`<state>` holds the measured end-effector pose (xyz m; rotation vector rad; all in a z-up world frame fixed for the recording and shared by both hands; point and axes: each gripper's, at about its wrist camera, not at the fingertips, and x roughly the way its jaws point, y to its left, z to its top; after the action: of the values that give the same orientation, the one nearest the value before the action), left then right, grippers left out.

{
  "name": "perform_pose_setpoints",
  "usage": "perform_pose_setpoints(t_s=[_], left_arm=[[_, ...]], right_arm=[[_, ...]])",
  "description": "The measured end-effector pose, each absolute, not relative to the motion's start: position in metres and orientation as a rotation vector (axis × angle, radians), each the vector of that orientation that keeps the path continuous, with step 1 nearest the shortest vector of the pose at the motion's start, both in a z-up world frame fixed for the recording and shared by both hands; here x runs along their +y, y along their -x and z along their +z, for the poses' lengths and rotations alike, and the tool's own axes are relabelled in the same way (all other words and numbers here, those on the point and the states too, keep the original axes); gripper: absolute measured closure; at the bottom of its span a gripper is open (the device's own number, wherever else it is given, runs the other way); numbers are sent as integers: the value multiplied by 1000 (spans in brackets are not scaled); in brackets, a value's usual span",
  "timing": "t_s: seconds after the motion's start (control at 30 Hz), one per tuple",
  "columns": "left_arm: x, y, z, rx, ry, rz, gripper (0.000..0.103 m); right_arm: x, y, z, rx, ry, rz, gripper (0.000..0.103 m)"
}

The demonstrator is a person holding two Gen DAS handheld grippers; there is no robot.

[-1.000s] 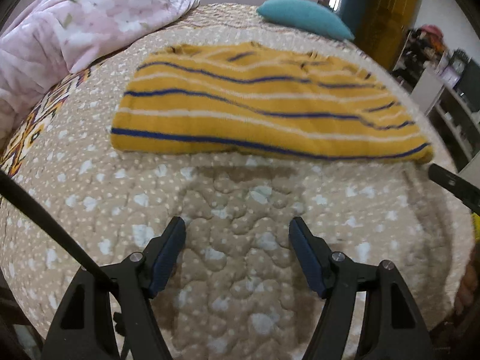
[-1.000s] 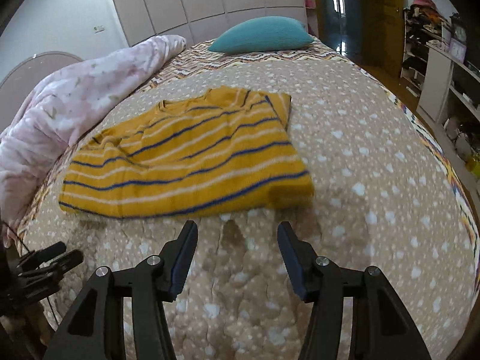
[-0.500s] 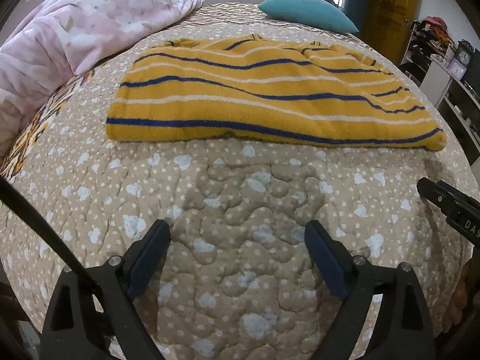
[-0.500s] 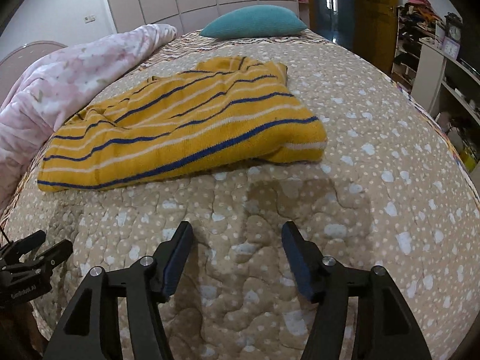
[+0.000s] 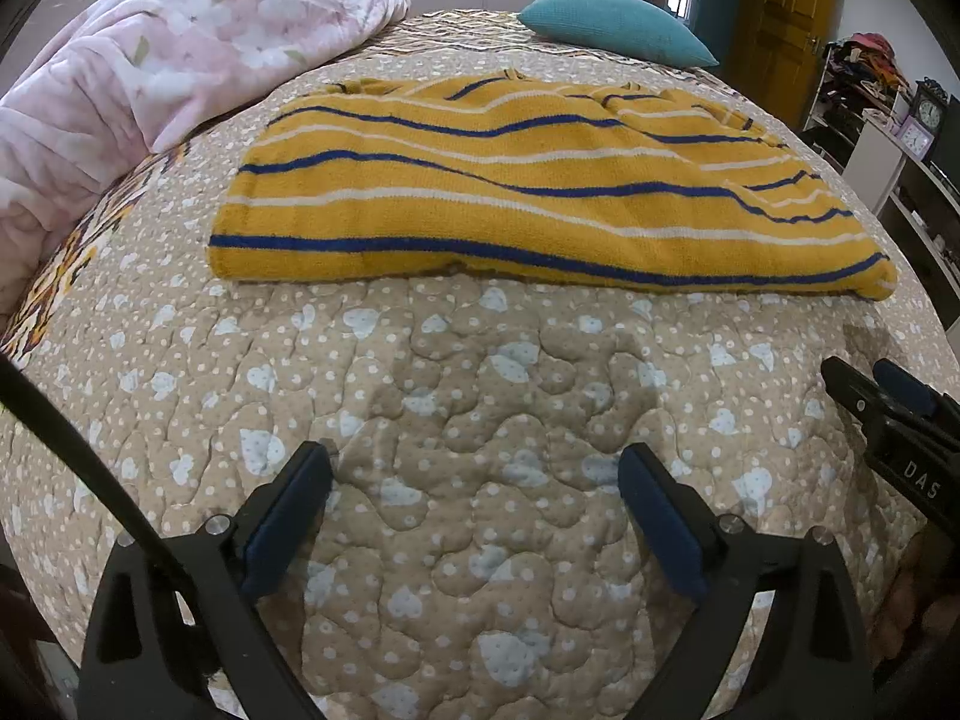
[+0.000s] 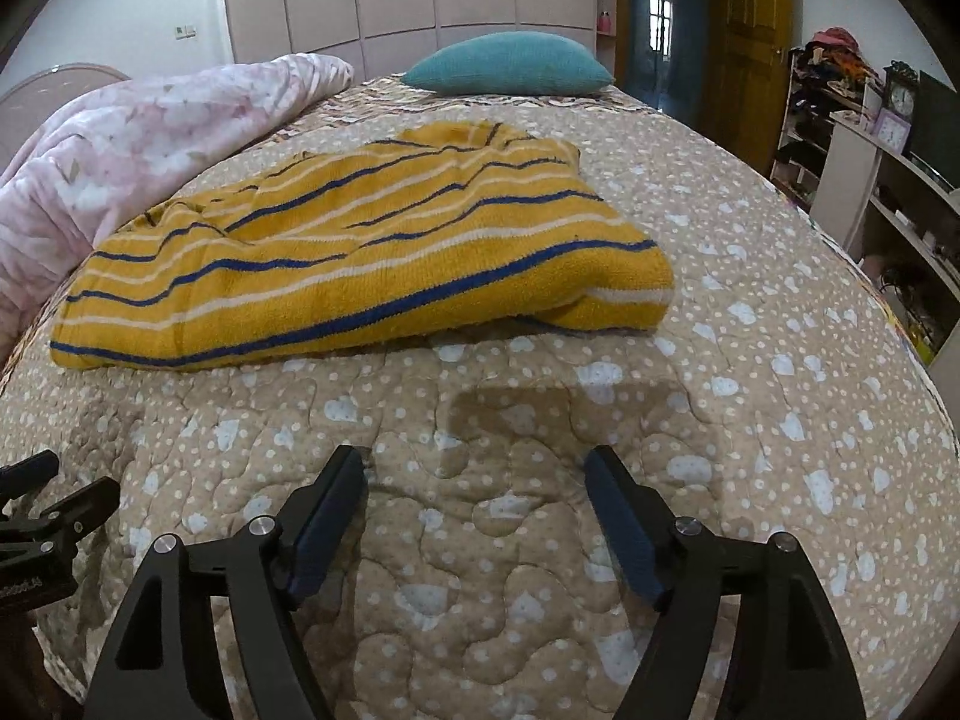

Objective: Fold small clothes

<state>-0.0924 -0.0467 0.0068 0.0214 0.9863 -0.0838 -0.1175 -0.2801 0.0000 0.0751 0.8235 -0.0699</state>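
A small yellow sweater with blue and white stripes lies folded on the beige quilted bedspread; it also shows in the right wrist view. My left gripper is open and empty, low over the quilt, short of the sweater's near hem. My right gripper is open and empty, short of the sweater's near right corner. The right gripper shows at the right edge of the left wrist view, and the left gripper shows at the left edge of the right wrist view.
A pink floral duvet is heaped along the bed's left side. A teal pillow lies at the head of the bed. White shelves with clocks stand right of the bed, near a yellow door.
Both grippers have dropped lower and drawn back toward the near edge of the bed. The left jaws have opened wider. The sweater has not moved.
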Motion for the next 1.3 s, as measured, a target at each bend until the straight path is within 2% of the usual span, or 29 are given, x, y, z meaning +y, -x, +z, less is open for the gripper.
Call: perform_pose_setpoints(t_s=[1.3], left_arm=[[-47, 94, 7, 981, -23, -91, 6]], right_arm=[[-274, 125, -5, 779, -47, -82, 21]])
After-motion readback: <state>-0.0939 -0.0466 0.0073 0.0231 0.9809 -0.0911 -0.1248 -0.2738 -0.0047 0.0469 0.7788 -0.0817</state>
